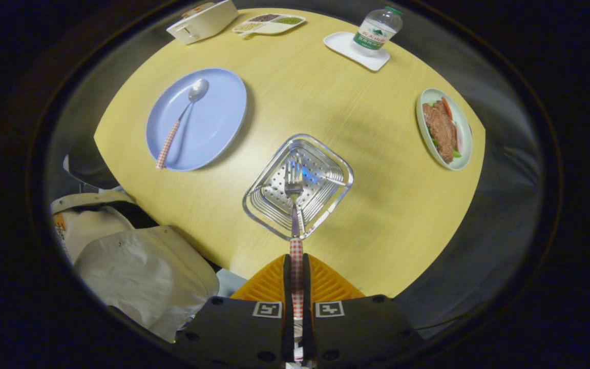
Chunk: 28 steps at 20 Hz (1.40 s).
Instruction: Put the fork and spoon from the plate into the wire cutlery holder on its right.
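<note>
Both fingers of the gripper (296,266) clamp the checked handle of the fork (294,205), whose tines hang over the square wire cutlery holder (325,202) just ahead. Beyond, to the left, the spoon (180,120) (same checked handle) lies on the blue plate (218,118) on the round table (325,92).
</note>
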### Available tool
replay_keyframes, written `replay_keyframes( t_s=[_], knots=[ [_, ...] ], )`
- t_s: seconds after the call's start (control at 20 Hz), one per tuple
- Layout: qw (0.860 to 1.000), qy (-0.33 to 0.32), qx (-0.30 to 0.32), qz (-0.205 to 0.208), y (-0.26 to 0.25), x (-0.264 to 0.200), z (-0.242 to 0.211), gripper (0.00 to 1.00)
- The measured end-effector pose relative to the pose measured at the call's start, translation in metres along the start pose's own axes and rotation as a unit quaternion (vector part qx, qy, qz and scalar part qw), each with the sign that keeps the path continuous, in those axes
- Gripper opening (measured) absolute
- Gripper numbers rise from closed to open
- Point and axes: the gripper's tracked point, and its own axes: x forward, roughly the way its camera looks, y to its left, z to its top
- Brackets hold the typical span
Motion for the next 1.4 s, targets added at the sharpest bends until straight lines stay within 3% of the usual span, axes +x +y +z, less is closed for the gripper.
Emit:
replay_keyframes(
  t_s=[0.6, 0.9, 1.1, 1.4],
  knots=[
    [0.999, -0.036, 0.019, -0.006, -0.003, -0.008, 0.01, 0.19],
    [0.988, -0.141, 0.058, -0.011, -0.001, -0.025, 0.038, 0.99],
    [0.963, -0.253, 0.096, -0.015, 0.014, -0.048, 0.066, 0.99],
    [0.928, -0.357, 0.106, -0.027, 0.048, -0.069, 0.085, 0.99]
  ],
)
